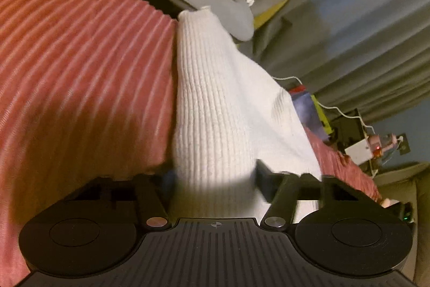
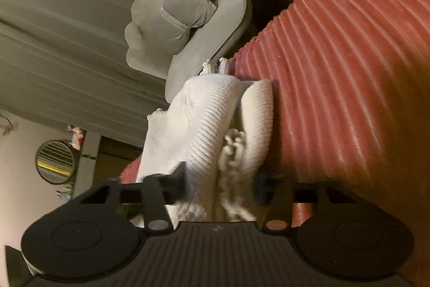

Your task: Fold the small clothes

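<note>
Both hand-held grippers had the white knit (image 1: 215, 104) between their jaws, at half width. My left hand-held gripper (image 1: 215, 179) seemed clamped on a thick, smooth fold; my right hand-held gripper (image 2: 220, 184) on a bunched, fringed end (image 2: 231, 152). The knit lay on the pink ribbed blanket (image 1: 80, 58). Risk: fringe slips, bunch unrolls, fold skews; I couldn't tell how firmly either held.
</note>
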Action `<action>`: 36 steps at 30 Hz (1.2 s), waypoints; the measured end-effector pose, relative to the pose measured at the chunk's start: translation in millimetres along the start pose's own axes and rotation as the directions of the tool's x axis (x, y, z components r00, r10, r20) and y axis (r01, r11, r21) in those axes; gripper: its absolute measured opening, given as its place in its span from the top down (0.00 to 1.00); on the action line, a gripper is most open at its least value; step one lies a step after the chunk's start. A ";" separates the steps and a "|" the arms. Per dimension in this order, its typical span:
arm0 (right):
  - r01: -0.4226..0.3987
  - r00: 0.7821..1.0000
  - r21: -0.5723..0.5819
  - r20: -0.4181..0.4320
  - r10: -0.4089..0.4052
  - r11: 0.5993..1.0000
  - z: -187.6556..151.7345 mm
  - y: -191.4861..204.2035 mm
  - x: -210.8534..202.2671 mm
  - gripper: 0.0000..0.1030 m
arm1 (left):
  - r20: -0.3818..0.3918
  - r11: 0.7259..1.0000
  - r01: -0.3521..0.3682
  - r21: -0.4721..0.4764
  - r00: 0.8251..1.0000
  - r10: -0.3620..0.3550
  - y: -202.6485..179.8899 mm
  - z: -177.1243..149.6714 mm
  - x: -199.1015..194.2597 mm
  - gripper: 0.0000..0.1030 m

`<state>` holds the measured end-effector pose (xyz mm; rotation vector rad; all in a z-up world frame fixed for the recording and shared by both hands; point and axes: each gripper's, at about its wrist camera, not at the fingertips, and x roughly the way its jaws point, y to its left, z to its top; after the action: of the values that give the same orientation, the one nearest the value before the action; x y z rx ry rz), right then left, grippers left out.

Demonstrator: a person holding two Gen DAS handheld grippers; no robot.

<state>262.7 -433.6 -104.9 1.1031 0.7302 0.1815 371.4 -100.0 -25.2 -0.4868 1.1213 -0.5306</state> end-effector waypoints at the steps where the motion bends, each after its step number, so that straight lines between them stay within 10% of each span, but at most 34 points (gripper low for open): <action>1: 0.017 1.000 -0.033 0.010 -0.016 0.999 -1.1 7.8 -0.8 0.61 | 0.000 1.000 0.003 -0.002 1.000 -0.003 -2.2 0.9 -4.6 0.54; 11: -0.087 0.996 -0.194 0.010 0.091 0.977 -36.6 93.6 -41.4 0.64 | 0.049 0.998 0.031 0.049 0.998 -0.034 -16.5 -9.7 -115.7 0.57; 16: -0.143 0.989 -0.219 -0.052 0.135 0.965 -92.9 107.9 -58.3 0.64 | 0.102 0.987 -0.086 0.135 0.992 0.073 2.5 -54.9 -166.2 0.56; 22: 0.068 0.989 -0.387 -0.093 -0.112 0.920 -162.8 115.3 -52.7 0.49 | 0.146 0.886 -0.403 0.227 0.914 0.378 20.9 -118.9 -174.9 0.49; 25: 0.196 0.977 -0.502 0.031 -0.209 0.842 -181.0 127.9 -74.2 0.41 | 0.200 0.898 -0.402 0.180 0.908 0.367 28.8 -145.9 -197.5 0.22; 29: 0.230 0.973 -0.510 0.113 -0.201 0.829 -182.2 152.9 -89.0 0.45 | 0.170 0.912 -0.407 0.055 0.904 0.393 44.6 -164.4 -200.6 0.22; 36: 0.249 0.963 -0.688 0.104 -0.247 0.682 -218.8 185.0 -58.1 0.63 | 0.137 0.889 -0.457 0.016 0.882 0.451 47.6 -184.2 -207.4 0.16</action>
<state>123.2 -212.5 26.0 0.2636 0.7126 0.1997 137.4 47.8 26.4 -0.1984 1.0507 -0.1104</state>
